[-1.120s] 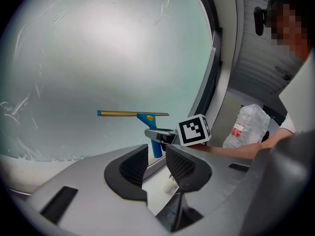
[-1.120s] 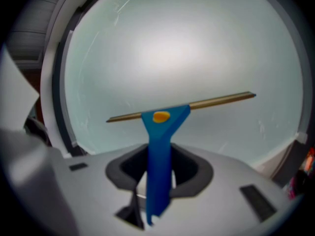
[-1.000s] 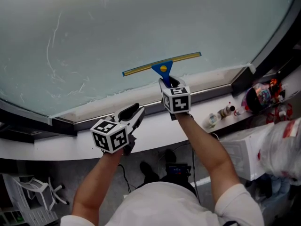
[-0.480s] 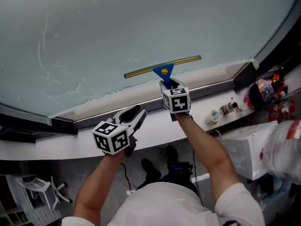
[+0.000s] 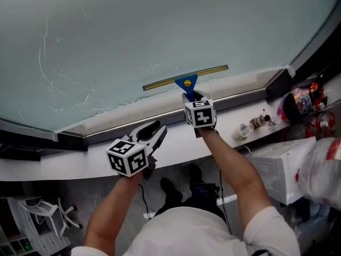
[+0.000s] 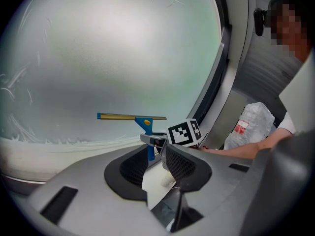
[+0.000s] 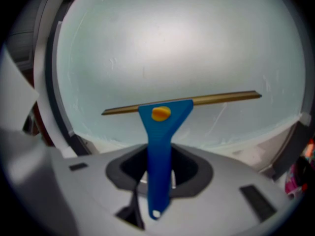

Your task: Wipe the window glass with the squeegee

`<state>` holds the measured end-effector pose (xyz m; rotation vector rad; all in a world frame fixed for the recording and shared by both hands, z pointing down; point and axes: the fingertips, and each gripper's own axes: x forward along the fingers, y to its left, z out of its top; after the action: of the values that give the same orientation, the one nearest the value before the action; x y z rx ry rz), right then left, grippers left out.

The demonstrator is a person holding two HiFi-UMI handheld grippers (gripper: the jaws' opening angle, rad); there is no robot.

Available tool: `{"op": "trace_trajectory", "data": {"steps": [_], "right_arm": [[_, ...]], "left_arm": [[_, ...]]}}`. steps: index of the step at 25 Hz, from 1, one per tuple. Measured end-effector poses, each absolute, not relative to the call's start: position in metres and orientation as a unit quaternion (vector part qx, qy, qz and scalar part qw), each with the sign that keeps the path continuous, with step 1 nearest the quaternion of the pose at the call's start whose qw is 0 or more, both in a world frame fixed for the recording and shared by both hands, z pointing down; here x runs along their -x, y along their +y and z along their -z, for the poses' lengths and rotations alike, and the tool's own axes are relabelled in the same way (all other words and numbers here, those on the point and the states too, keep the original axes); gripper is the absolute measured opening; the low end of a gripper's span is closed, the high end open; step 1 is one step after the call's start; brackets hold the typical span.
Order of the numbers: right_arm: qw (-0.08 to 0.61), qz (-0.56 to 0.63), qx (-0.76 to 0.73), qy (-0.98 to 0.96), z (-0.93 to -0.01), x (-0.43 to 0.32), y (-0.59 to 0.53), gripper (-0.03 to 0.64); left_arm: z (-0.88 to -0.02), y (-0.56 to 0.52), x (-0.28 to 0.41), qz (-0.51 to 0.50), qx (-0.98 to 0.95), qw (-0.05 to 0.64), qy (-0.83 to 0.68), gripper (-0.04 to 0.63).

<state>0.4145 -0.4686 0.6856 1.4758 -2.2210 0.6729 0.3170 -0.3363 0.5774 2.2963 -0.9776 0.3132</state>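
Note:
The squeegee (image 5: pixel 185 78) has a blue handle and a brass-coloured blade lying level against the frosted window glass (image 5: pixel 160 25), just above the lower frame. My right gripper (image 5: pixel 193 96) is shut on the blue handle from below; in the right gripper view the handle (image 7: pixel 160 146) runs straight between the jaws of the gripper (image 7: pixel 160 173). My left gripper (image 5: pixel 153 132) hangs lower left over the white sill, open and empty. From the left gripper (image 6: pixel 156 163) view, the squeegee (image 6: pixel 132 117) shows ahead with the right gripper's marker cube below it.
A white sill (image 5: pixel 176 143) runs under the dark window frame (image 5: pixel 240 97). Small bottles (image 5: pixel 258 121) stand on the sill at the right, beside plastic bags (image 5: pixel 319 164). Soapy streaks (image 5: pixel 45 63) mark the glass at the left. A person (image 6: pixel 290 97) stands at the right.
The right gripper has drawn the squeegee down the glass toward the lower frame. The left gripper has sunk a little over the sill, jaws unchanged.

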Motion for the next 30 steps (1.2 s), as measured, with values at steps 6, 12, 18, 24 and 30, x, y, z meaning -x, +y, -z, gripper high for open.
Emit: {"op": "trace_trajectory", "data": {"steps": [6,12,18,24,30], "right_arm": [[0.206,-0.242,-0.521,-0.792,-0.702,-0.414,-0.470,0.141],[0.218,-0.251,-0.518,-0.788,-0.725,-0.415,-0.467,0.141],[0.243,-0.254,-0.521,-0.778,-0.748,-0.420,-0.464,0.141],[0.252,-0.254,-0.517,-0.778,-0.761,-0.418,-0.464,0.141],[0.262,-0.258,-0.516,-0.773,-0.775,-0.418,-0.464,0.141]], "left_arm": [[-0.585,-0.335,-0.319,-0.120,-0.866,0.315,-0.370,0.133],[-0.596,-0.332,-0.320,-0.126,-0.862,0.324,-0.370,0.133],[-0.606,-0.331,-0.319,-0.131,-0.858,0.331,-0.371,0.133],[-0.614,-0.331,-0.319,-0.133,-0.855,0.338,-0.371,0.133],[-0.622,-0.330,-0.317,-0.135,-0.851,0.345,-0.371,0.133]]}}
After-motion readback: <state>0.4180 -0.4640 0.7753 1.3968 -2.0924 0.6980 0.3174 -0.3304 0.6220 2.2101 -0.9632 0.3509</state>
